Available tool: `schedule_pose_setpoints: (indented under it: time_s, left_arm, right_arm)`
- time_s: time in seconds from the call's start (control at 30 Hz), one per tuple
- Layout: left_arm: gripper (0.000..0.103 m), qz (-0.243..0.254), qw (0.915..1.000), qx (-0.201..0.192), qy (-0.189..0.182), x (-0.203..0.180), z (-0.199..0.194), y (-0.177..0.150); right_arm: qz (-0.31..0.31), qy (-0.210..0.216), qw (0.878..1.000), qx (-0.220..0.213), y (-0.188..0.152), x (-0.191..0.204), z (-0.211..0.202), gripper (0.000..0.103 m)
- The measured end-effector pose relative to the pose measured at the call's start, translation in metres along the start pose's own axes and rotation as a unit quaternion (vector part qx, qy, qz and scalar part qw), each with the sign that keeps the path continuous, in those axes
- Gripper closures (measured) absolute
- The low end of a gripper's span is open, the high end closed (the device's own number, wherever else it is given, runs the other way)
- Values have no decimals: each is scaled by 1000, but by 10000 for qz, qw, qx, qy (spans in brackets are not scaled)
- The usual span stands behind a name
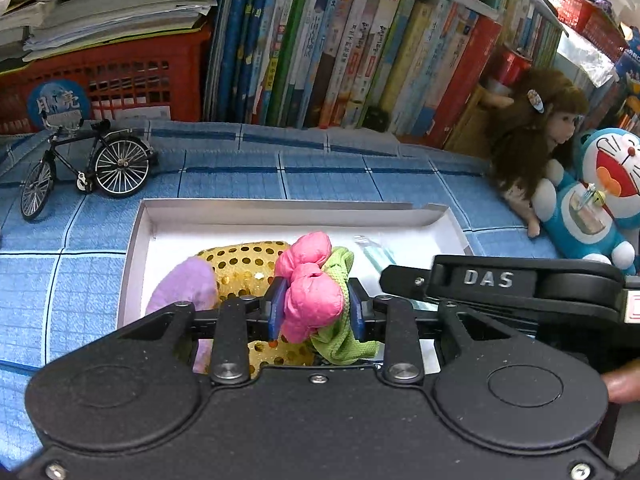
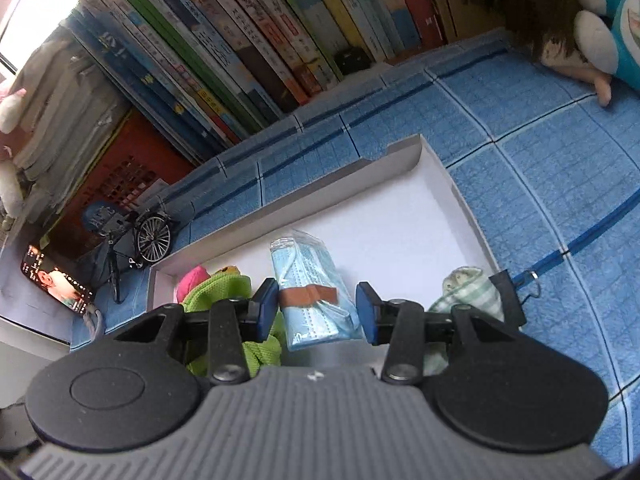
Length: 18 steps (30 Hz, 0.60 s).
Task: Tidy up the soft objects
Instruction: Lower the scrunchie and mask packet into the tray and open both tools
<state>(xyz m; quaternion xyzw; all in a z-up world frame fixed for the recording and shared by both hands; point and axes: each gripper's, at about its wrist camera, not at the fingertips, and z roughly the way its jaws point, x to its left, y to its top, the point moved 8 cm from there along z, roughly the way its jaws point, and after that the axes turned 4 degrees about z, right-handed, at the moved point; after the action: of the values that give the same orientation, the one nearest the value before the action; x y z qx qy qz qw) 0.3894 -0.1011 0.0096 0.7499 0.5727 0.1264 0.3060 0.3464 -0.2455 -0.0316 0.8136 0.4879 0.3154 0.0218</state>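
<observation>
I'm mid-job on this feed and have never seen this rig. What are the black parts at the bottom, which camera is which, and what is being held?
There is no robot arm: a person holds a two-finger gripper in each hand, each with a camera looking along its fingers.

Left camera: the left gripper is shut on a pink and green soft toy, above a white cardboard tray with a gold sequin piece inside.

Right camera: the right gripper straddles a wrapped pack of blue face masks over the same tray; whether the pads press it is unclear.

The tray rests on a blue checked cloth.
</observation>
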Motion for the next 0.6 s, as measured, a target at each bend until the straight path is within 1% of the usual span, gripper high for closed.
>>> schedule_pose_setpoints:
  time_s: [0.2,0.23,0.3,0.37,0.6]
  left_arm:
    - [71,119,9999,-24,73,-1,-1,-2]
    - [68,142,9998,-43,95,-1,-3,-2]
    - [64,168,9998,-73,103,-2,-7,-2]
    - [61,159,9998,-107,96,-2,-11,-2]
    - [55,123,9995,-277,56,-5,-34,-3]
  right_arm:
    - [28,-40,9999,107,-3,0,7,53]
    - [4,2,9999,114,-3,1,6,53]
    - [-17,110,9998,172,-4,2,4,44]
    - [5,173,9997,198,-5,3,1,39]
    - [-54,414,9990,145,-8,4,-18,35]
